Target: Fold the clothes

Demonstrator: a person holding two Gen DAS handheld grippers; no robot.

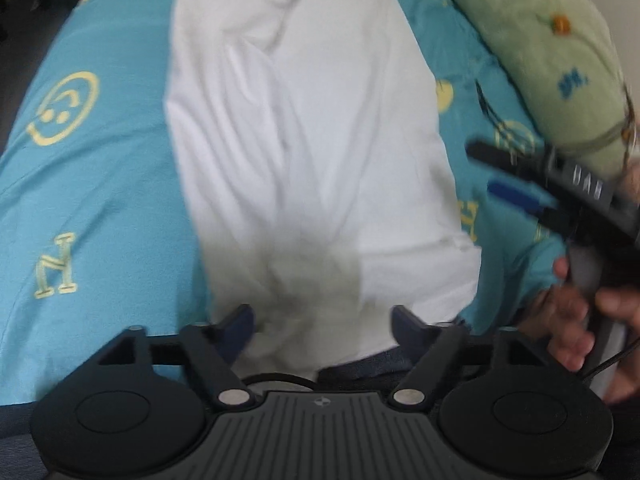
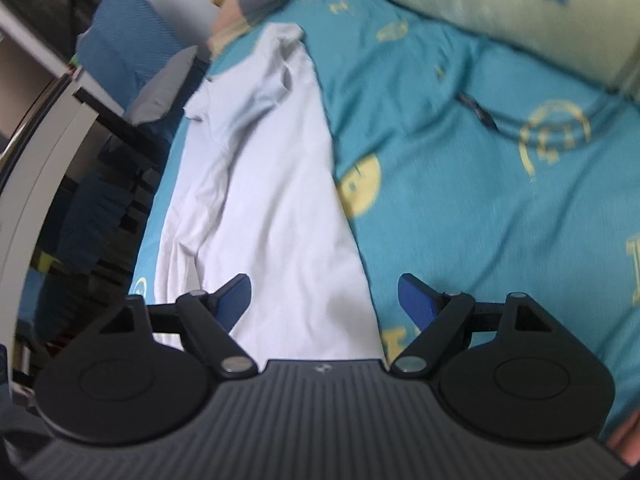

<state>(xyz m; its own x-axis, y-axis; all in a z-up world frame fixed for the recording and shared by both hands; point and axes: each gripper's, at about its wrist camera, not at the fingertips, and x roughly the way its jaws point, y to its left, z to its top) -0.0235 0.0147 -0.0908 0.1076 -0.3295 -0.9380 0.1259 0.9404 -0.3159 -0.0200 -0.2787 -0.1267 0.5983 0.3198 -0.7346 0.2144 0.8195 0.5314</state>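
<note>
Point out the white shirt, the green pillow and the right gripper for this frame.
white shirt [image 1: 304,128]: left wrist view, middle of the cloth.
green pillow [image 1: 536,40]: left wrist view, its printed face.
right gripper [image 2: 324,300]: right wrist view, midway between its open fingers.

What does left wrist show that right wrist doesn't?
Left wrist only: the right gripper from outside, open, with the hand holding it, and a smiley print left of the shirt.

Right wrist only: the shirt's far end with its collar, plus furniture beyond the bed edge.

Both: white shirt lying lengthwise on the teal bedsheet, green pillow alongside, and each camera's own open gripper; the left gripper holds nothing.
</note>
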